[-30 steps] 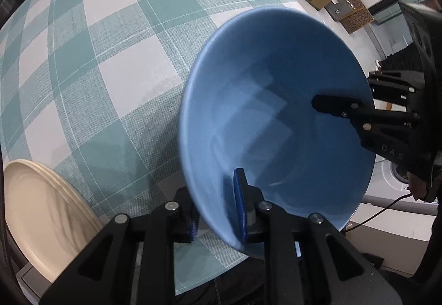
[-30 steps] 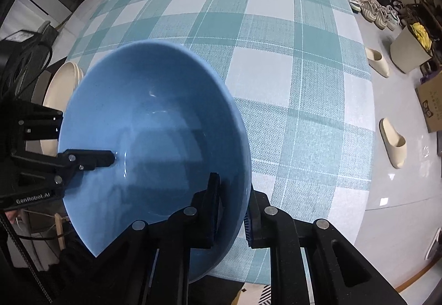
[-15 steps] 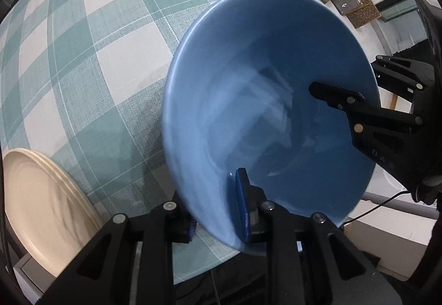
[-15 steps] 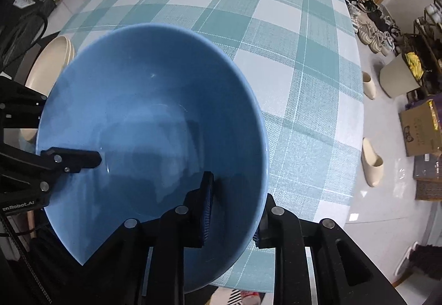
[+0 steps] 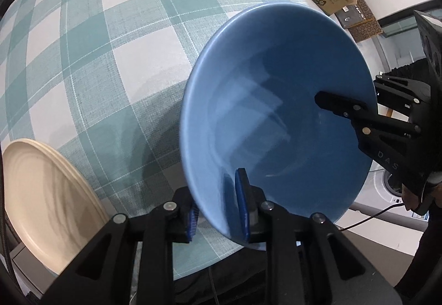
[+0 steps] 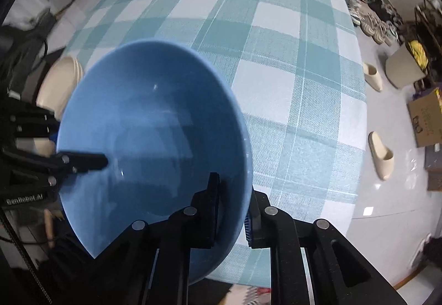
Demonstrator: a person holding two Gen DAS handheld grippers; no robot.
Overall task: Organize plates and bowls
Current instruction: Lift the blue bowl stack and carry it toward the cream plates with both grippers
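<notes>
Plates first, at far left: a stack of cream round ceramic plates (image 5: 47, 194) lies on the teal-and-white checked desk (image 5: 116, 62), near its edge. Just to their right, your left gripper (image 5: 218, 208) pinches the near rim of the large glossy blue ceramic bowl (image 5: 273, 111), one blue pad inside the wall and one outside. The bowl is carried tilted above the desk, apart from the plates, its shadow falling on the cloth beside them. Further right, your right gripper (image 6: 232, 211) straddles the opposite rim; its jaws are closing, with the bowl wall between the pads. The step in hand appears to be a two-gripper carry of the bowl toward its place. The next move probably calls for both grips to stay firm on the rim while you level the bowl and lower it, either onto bare cloth or centred on the plate stack. At far right, slippers (image 6: 381, 155) and cardboard boxes (image 6: 425, 122) lie on the floor.
</notes>
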